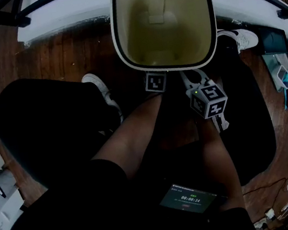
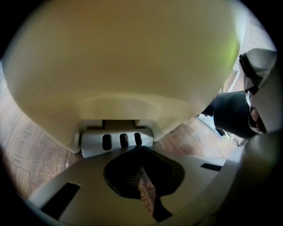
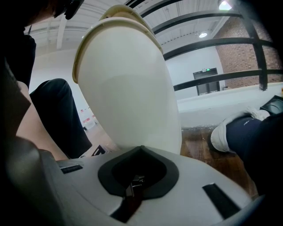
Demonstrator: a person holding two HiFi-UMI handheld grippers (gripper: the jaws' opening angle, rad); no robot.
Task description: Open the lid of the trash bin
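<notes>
Nearest the camera, a small screen [image 1: 190, 199] showing a timer rests on the person's lap, above bare knees [image 1: 136, 135] and black shorts. Just past the knees, both grippers hang low over the wooden floor [image 1: 63, 54], close together. The right marker cube [image 1: 209, 101] sits a little nearer the person than the left marker cube [image 1: 156, 82], which lies right at the bin's near rim.

The left gripper [image 2: 142, 150] has its jaws pressed together with nothing between them. Only a sliver of floor shows through the dark hollow where they meet. Their tips reach right up to a grey pedal [image 2: 116, 141] with three slots at the foot of the bin. Whether they bear on it I cannot tell.

The right gripper [image 3: 140, 149] also has its jaws closed on each other and empty, and points at the bin's pale curved side from just beside it.

The trash bin [image 1: 116, 34] stands on the floor directly in front of the person, between a white shoe [image 1: 98, 89] on the left and another shoe [image 1: 243, 38] on the right. From above, a deep cream hollow ringed by a white rim faces the camera. I cannot tell whether that is the bin's inside or the underside of a raised lid.

Beyond the bin, a white ledge [image 1: 72, 12] runs under black rails.
</notes>
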